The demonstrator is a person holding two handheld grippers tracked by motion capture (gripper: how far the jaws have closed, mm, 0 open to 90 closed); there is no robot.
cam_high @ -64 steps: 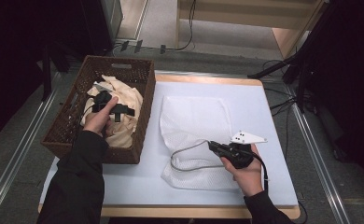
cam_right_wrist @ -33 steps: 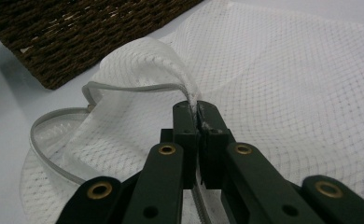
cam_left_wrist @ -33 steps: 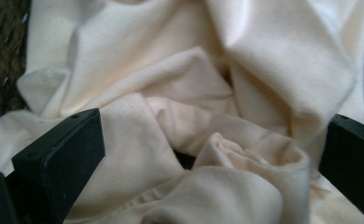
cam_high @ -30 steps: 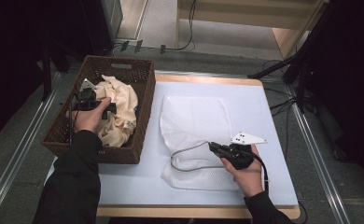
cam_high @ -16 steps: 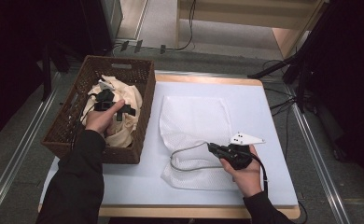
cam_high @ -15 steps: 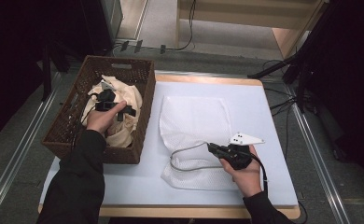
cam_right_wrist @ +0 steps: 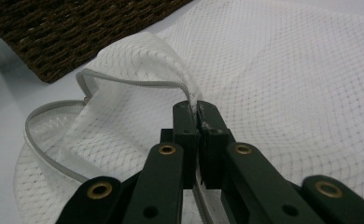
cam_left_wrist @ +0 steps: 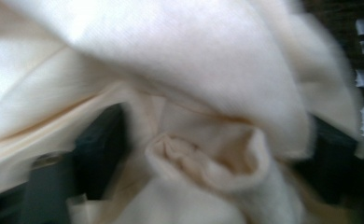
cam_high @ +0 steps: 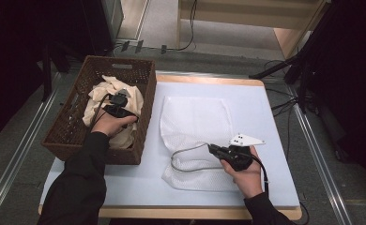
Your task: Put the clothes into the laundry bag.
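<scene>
Left gripper (cam_high: 118, 104) shifted deeper into cream cloth (cam_high: 107, 89); spread unclear.

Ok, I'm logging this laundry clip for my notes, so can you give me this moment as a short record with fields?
setting: pale blue table with a wooden edge
basket: brown wicker basket on the table's left side
basket contents: cream cloth, crumpled
mesh bag: white mesh laundry bag lying flat beside the basket, its zipped mouth lifted open
left gripper: down in the basket, cloth bunched between its jaws
right gripper: shut on the bag's zipper edge, holding the mouth up
</scene>
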